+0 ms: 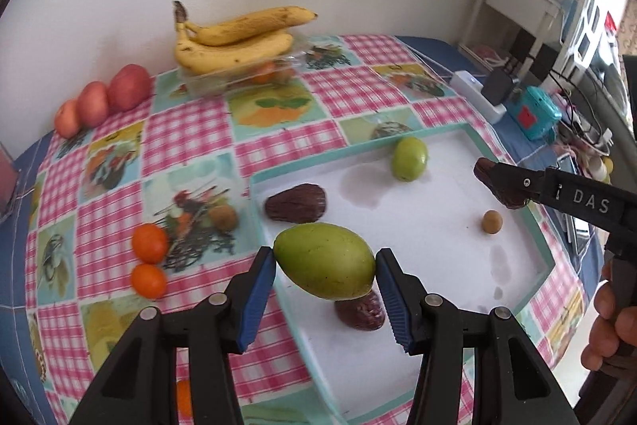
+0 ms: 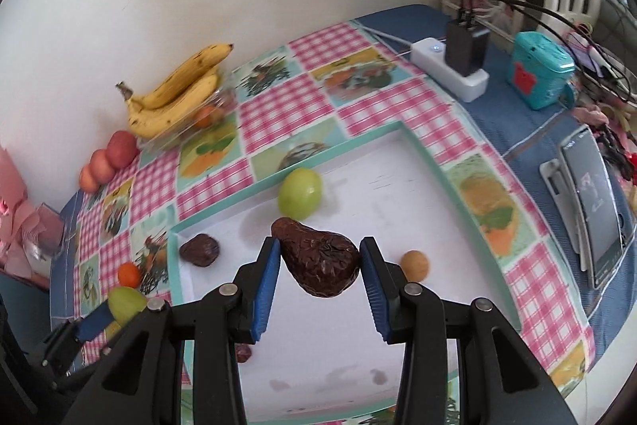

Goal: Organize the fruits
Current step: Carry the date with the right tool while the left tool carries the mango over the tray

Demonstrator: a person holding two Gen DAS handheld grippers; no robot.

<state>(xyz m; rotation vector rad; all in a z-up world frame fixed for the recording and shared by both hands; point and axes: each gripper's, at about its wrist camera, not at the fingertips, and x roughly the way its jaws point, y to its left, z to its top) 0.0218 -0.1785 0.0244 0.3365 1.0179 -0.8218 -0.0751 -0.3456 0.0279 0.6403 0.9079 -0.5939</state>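
Observation:
My left gripper (image 1: 324,261) is shut on a green jujube (image 1: 324,259) and holds it above the near left edge of the white tray (image 1: 418,226). My right gripper (image 2: 320,259) is shut on a wrinkled brown date (image 2: 320,261) above the tray's middle; it shows at the right in the left wrist view (image 1: 503,186). In the tray lie a second green jujube (image 1: 409,153), two brown dates (image 1: 295,202) (image 1: 360,311) and a small tan longan (image 1: 491,222).
On the checked cloth lie two tangerines (image 1: 149,242) (image 1: 148,279), apples (image 1: 129,86) and bananas (image 1: 235,38) on a clear box by the wall. A power strip (image 2: 450,66), teal box (image 2: 539,74) and phone (image 2: 597,202) are to the right.

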